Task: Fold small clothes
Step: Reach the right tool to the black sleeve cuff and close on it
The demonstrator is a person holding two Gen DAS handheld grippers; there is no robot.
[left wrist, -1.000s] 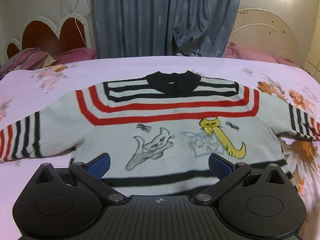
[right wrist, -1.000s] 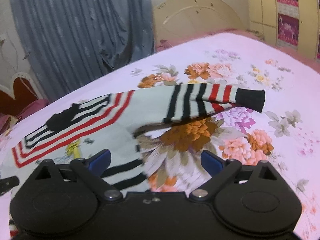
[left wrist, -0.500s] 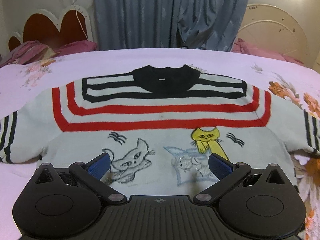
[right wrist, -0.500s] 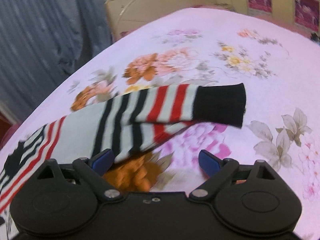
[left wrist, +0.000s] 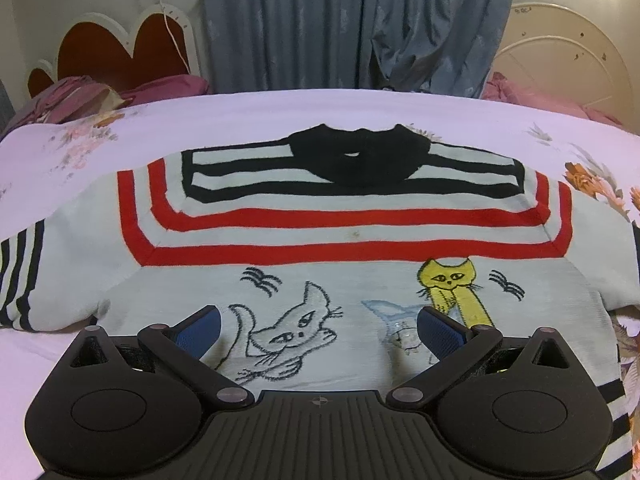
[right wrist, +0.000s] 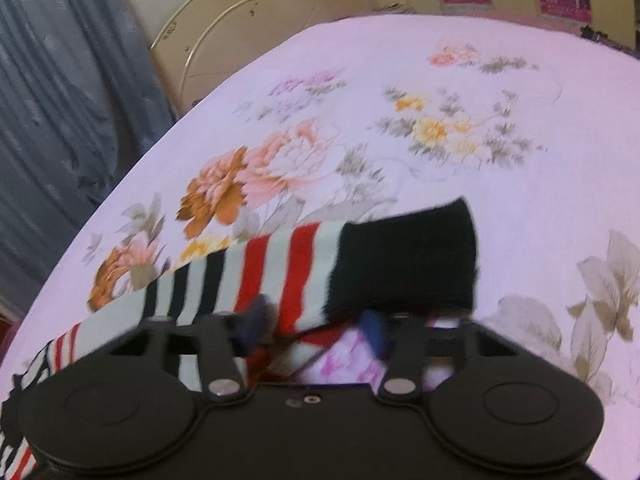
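Flat on the bed (left wrist: 280,120) lies the small sweater (left wrist: 352,248), front up, black collar at twelve o'clock and both sleeves spread sideways. Its chest carries red and black stripes above a grey cat and a yellow cat. The left gripper (left wrist: 319,326) hangs over the lower front, its blue fingers (left wrist: 199,330) spread wide at about seven and five o'clock with nothing pinched between them. In the right wrist view the striped sleeve (right wrist: 280,272) runs from eight o'clock toward its black cuff (right wrist: 408,256) at centre. The right gripper (right wrist: 316,330) has just been closing; its fingers stand narrow with the sleeve's near edge between them, though blur hides whether they pinch it. Blue curtains (left wrist: 352,20) hang beyond the bed.
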